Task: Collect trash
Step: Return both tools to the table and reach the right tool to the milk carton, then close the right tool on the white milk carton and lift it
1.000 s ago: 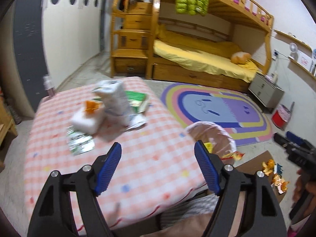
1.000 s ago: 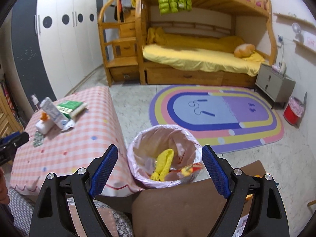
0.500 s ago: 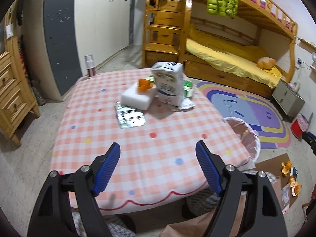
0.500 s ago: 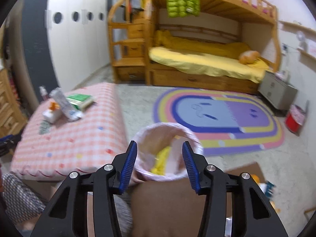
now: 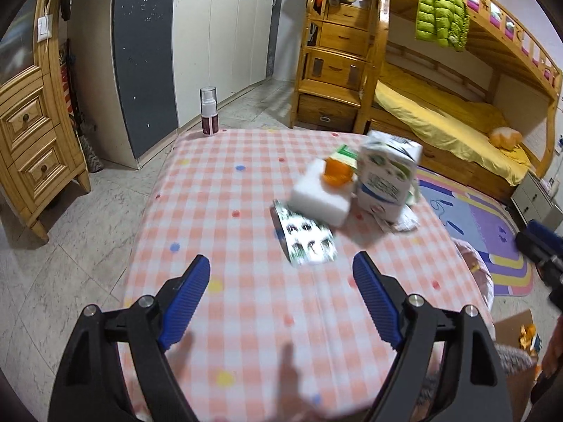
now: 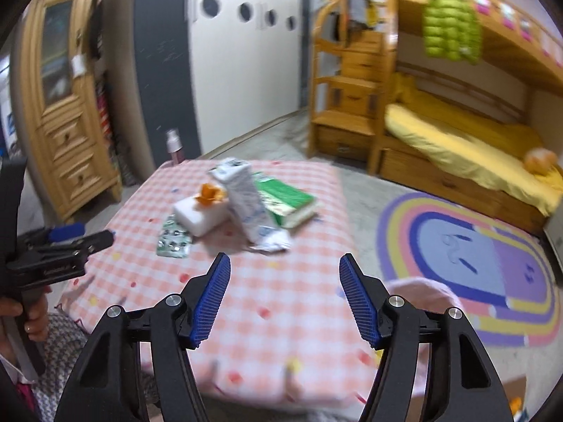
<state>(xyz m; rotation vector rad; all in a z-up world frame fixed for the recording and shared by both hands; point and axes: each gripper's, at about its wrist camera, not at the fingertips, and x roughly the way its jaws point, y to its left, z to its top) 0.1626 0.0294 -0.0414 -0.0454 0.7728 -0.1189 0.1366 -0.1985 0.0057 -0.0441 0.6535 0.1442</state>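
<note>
Left gripper (image 5: pixel 281 288): jaws wide, nothing held, low in frame above the checked table (image 5: pixel 246 302). Right gripper (image 6: pixel 284 290): jaws wide, nothing held. Trash at frame centre on the table: milk carton (image 5: pixel 388 176), white foam block (image 5: pixel 322 198) bearing orange peel (image 5: pixel 337 172), foil blister pack (image 5: pixel 305 239), green book (image 6: pixel 286 198). Pink-lined bin (image 6: pixel 427 290) just beside the table's right edge.

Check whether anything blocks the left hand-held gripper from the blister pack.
Nothing visible does. The left hand-held gripper is open, and only bare checkered tablecloth lies between it and the blister pack.
</note>
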